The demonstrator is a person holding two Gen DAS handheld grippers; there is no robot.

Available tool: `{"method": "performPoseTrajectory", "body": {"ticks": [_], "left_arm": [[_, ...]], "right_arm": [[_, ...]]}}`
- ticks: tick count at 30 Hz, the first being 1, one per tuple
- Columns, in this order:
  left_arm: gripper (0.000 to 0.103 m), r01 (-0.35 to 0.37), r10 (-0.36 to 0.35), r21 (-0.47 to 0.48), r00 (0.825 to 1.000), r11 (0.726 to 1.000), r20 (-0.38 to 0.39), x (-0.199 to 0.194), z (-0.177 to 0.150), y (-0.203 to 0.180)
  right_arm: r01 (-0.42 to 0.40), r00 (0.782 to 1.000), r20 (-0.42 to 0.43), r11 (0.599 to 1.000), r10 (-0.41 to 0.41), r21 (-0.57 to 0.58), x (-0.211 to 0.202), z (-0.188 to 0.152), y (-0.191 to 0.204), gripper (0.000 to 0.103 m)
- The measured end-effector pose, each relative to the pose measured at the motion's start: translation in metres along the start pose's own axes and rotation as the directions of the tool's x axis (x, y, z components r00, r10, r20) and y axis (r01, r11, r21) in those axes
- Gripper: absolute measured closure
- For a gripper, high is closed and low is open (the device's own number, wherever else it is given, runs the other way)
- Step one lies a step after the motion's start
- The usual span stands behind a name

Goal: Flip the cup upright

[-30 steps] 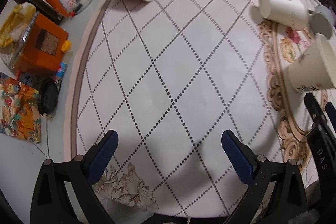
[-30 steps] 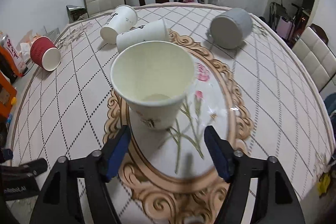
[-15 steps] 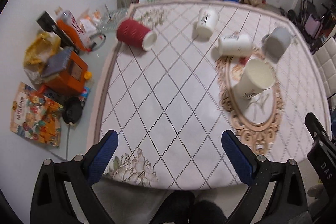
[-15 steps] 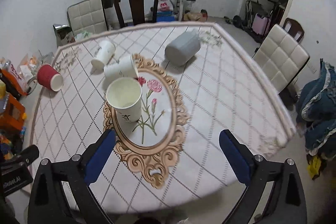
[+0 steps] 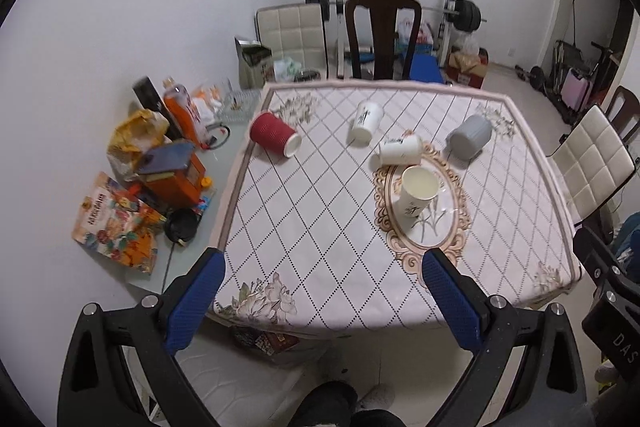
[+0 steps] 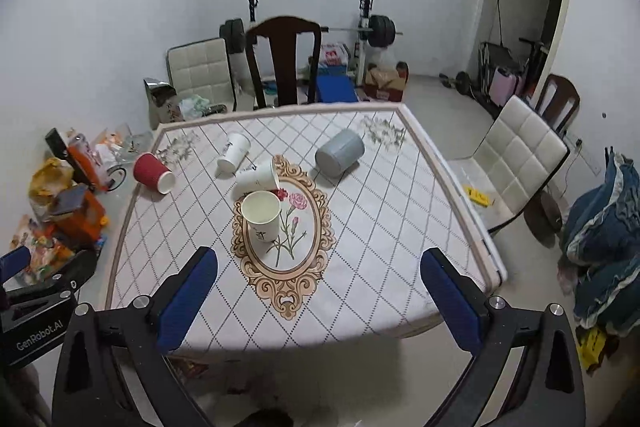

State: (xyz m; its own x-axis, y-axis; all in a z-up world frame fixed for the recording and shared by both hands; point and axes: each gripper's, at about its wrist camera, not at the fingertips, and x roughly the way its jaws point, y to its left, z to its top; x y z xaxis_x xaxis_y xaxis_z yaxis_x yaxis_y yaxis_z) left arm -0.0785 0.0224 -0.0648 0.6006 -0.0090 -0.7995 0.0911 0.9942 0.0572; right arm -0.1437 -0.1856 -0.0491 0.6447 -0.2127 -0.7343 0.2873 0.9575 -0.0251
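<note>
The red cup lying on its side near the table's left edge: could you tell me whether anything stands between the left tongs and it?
Nothing visible does. The red cup lies on its side, apart from the other cups, and only bare tablecloth lies between it and the open left tongs, which hang off the table's near edge.

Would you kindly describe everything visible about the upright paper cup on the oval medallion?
The upright paper cup is cream-white, apparently paper, tapering toward its base, with a small dark print on its side. It stands mouth up, looks empty, on the left part of the tablecloth's floral oval. Nothing grips it; a white cup lying on its side sits just behind, contact unclear.
</note>
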Motion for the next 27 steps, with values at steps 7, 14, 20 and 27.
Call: {"method": "performPoseTrajectory", "body": {"ticks": [7,14,20,27], "left_arm": [[0.002,0.008,-0.007,-0.015,0.998,1.0,0.054,-0.044,-0.011,-0.006],[0.002,0.004,-0.003,-0.019,0.997,1.0,0.079,-0.059,-0.017,-0.01],[0.0,-0.003,0.006,-0.028,0.996,1.0,0.092,-0.066,-0.02,-0.01],[0.0,-0.014,0.016,-0.026,0.996,1.0,0.09,-0.068,-0.023,-0.008]], "right_arm": [[-0.012,0.999,0.042,1.0,0.013,-0.021,-0.054,-0.002,-0.016,0.0],[-0.03,0.999,0.044,0.999,0.031,-0.033,-0.072,-0.007,-0.024,0.0],[-0.047,0.998,0.035,0.998,0.048,-0.042,-0.073,-0.009,-0.024,0.0],[-0.054,0.998,0.029,0.997,0.055,-0.052,-0.071,-0.01,-0.023,0.0]]}}
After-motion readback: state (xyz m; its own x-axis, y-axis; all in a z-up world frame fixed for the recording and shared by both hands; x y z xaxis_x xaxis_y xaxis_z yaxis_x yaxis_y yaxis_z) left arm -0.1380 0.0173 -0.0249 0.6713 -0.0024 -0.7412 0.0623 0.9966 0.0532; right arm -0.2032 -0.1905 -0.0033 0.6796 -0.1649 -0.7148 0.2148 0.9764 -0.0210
